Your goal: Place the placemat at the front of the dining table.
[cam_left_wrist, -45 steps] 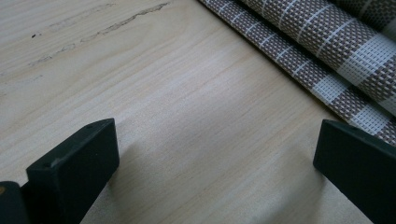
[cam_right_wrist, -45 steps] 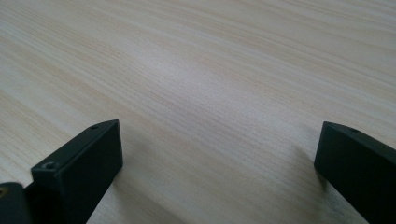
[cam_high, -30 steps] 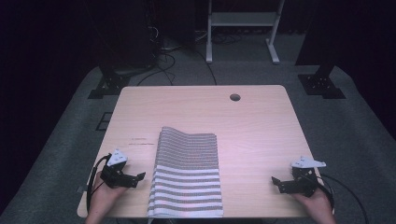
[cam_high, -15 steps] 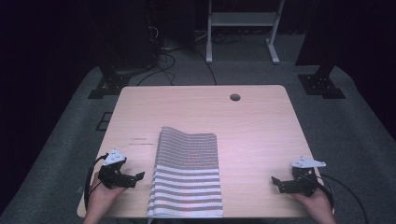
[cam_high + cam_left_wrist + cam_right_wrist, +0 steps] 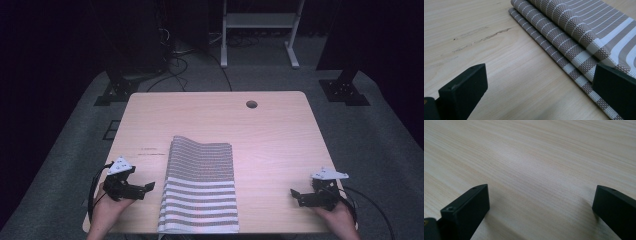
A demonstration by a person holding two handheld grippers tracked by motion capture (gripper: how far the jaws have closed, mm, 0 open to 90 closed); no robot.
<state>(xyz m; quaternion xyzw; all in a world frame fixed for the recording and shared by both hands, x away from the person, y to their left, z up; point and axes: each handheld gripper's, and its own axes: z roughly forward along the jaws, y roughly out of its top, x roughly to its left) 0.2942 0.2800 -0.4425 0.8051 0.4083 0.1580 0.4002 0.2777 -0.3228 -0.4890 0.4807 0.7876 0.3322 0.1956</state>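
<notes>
Left gripper (image 5: 148, 188) drawn slightly back toward the table's (image 5: 280, 130) near edge; right gripper (image 5: 296, 196) likewise.

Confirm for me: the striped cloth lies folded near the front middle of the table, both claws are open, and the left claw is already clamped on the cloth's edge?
Not quite. The left claw is not clamped on anything: the left gripper view shows its jaws wide apart beside the edge of the striped cloth, with bare table between them. The rest holds: the cloth lies folded near the front middle, and the right claw is open too.

left gripper (image 5: 150, 187) and right gripper (image 5: 295, 195) low, well apart, jaws wide, pointing inward
</notes>
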